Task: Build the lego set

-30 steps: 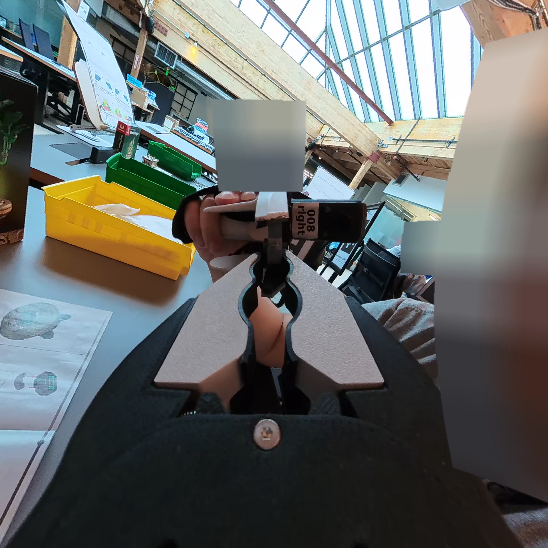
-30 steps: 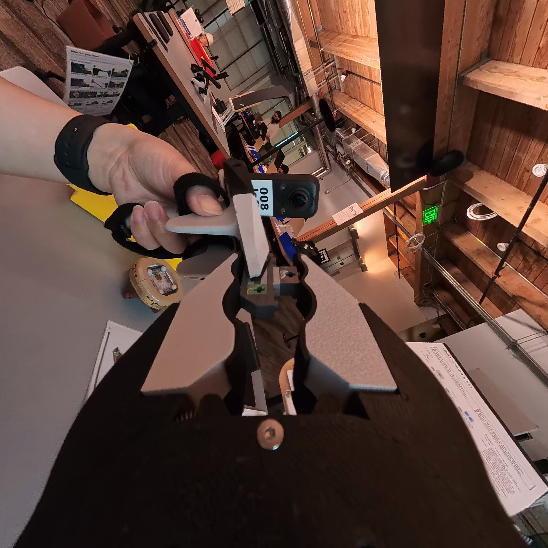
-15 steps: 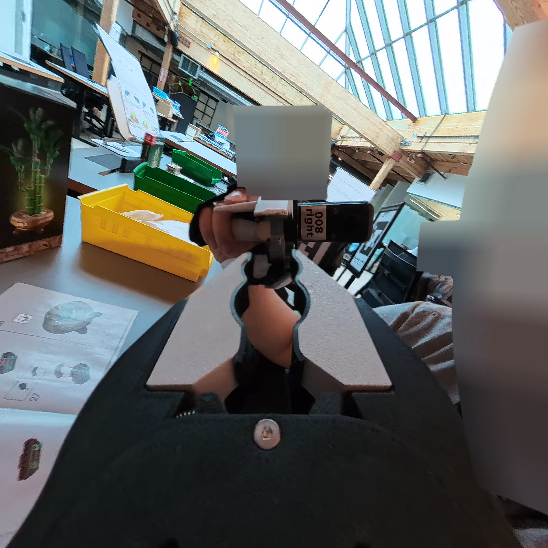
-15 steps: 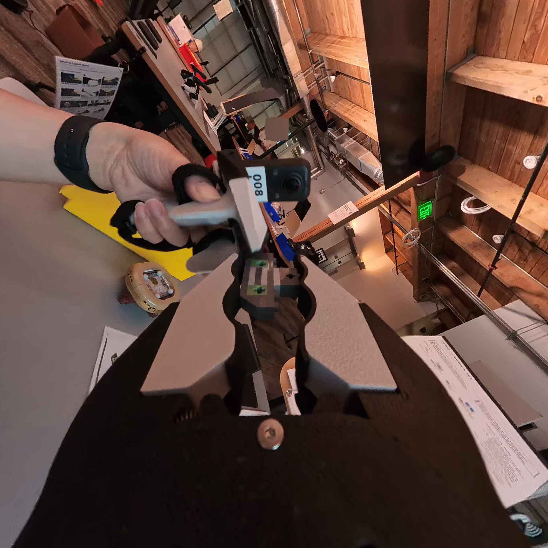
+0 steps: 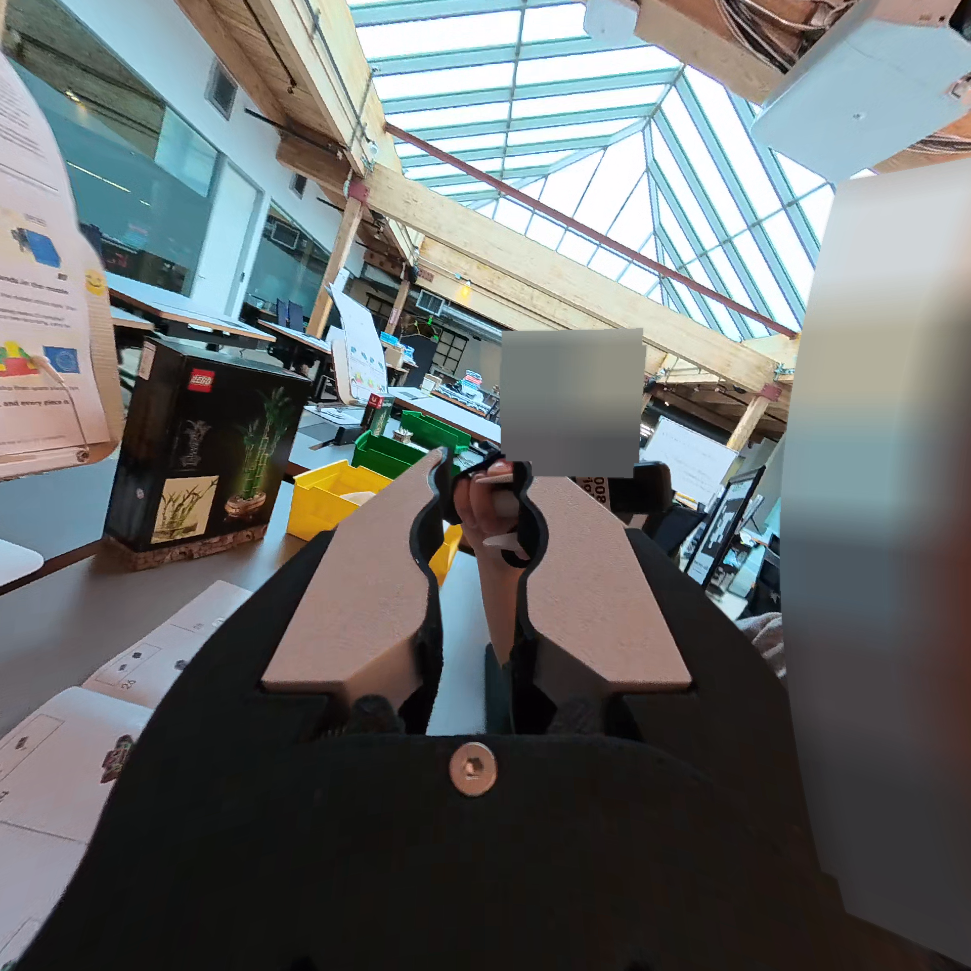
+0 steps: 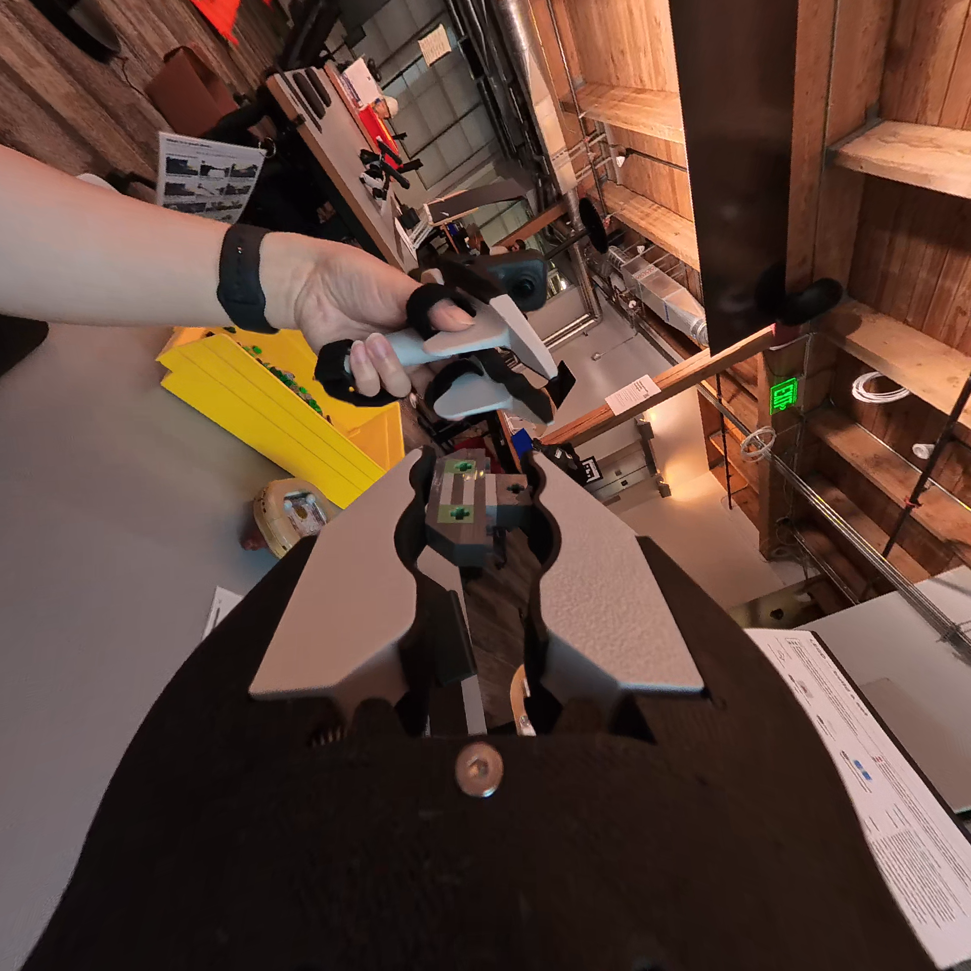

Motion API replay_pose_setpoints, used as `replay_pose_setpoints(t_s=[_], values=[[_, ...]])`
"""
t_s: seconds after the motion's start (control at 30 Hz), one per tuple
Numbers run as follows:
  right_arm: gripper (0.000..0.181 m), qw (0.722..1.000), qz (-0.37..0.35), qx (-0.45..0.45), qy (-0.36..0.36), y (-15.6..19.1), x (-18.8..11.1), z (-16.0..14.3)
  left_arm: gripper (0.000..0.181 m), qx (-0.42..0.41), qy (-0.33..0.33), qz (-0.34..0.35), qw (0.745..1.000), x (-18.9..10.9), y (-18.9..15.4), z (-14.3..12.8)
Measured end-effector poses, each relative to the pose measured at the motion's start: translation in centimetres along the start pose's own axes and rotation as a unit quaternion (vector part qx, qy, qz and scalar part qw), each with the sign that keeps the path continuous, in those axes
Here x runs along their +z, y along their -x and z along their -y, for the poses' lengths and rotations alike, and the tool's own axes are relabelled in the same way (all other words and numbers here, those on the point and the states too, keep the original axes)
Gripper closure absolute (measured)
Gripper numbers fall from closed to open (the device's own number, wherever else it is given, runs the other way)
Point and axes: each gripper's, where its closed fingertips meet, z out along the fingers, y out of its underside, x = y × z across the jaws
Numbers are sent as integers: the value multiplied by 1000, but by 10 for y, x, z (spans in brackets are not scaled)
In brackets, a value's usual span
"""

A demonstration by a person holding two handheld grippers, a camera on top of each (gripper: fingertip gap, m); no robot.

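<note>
My right gripper (image 6: 475,465) is shut on a small brown and grey lego assembly (image 6: 457,517) with two lime-green tiles, and holds it in the air. Both pads press its sides. My left gripper (image 5: 481,488) is open and empty. Through its gap I see only the hand (image 5: 486,517) that holds the other gripper. In the right wrist view the left gripper (image 6: 525,389) hangs above and beyond the assembly, fingers apart, not touching it.
A yellow bin (image 5: 320,499) with loose pieces, green bins (image 5: 389,452) and a black lego box (image 5: 205,452) stand on the grey table (image 5: 63,604). Instruction pages (image 5: 157,657) lie at the left. A tan round lego build (image 6: 291,517) sits beside the yellow bin (image 6: 273,399). The tips of one gripper are about 8 cm away from the tips of the other.
My left gripper was at the assembly with its fingers close together. It has opened and drawn back from it. My right gripper keeps its hold on the assembly.
</note>
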Motion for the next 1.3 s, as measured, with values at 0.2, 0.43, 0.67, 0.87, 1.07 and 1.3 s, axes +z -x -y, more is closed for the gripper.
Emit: replay_pose_setpoints(t_s=[0.2,0.43,0.67,0.87,1.07,1.3], values=[[148,1000,-1,11,-8,-2,0,1,145,-36,107,-84,990,39,-26,-53],[148,1000,7,-12,13,5,7,-8,154,-75,138,-123,980,63,-29,-83],[109,999,-7,-4,36,3,18,-20,172,-48,163,-104,980,67,-22,-96],[115,997,1,-28,72,13,29,-33,172,-46,165,-85,982,73,-17,-101],[112,997,12,-11,81,14,29,-36,172,-71,154,-81,982,77,-16,-101],[114,992,-12,-5,128,-2,18,-45,172,-47,162,-37,985,71,0,-98]])
